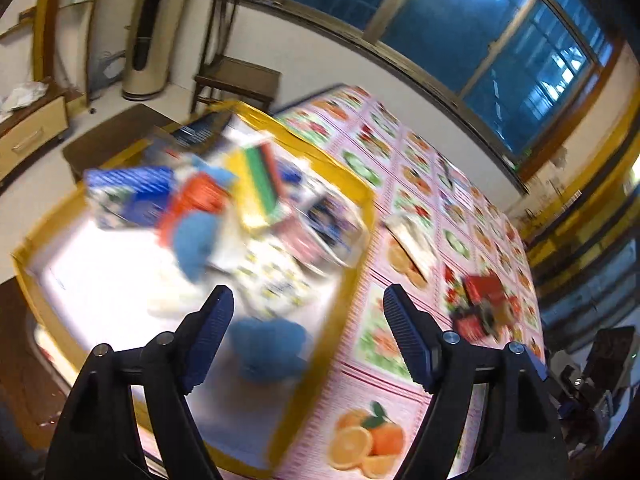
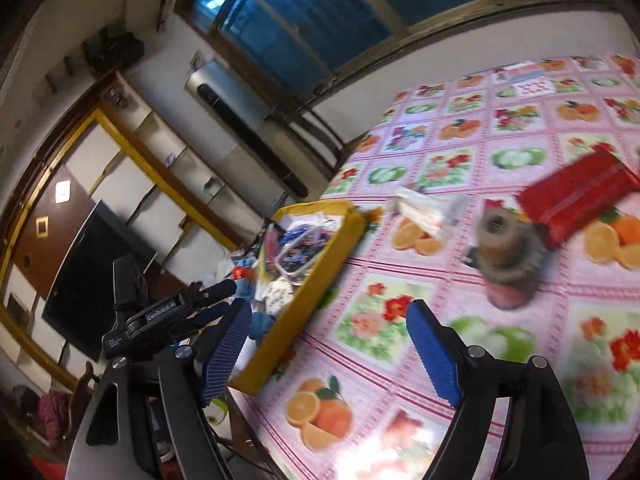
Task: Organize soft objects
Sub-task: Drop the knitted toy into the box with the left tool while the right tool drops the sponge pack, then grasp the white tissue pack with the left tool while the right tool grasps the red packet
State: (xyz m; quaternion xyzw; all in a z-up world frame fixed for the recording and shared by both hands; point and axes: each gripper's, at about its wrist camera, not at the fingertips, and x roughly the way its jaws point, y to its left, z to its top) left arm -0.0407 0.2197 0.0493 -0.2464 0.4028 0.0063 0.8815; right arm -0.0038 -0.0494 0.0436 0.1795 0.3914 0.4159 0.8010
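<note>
Blur smears both views; my left hand-held gripper [image 1: 308, 316] and right hand-held gripper [image 2: 328, 344] gape wide, empty. Rushing, I could knock the yellow box [image 1: 360, 196] or miss the red packet [image 2: 576, 196].

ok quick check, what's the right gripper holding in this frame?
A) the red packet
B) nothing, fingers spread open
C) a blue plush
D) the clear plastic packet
B: the right gripper has its blue fingers spread wide with only the fruit-print tablecloth showing between them; the red packet lies farther off on the table.
</note>
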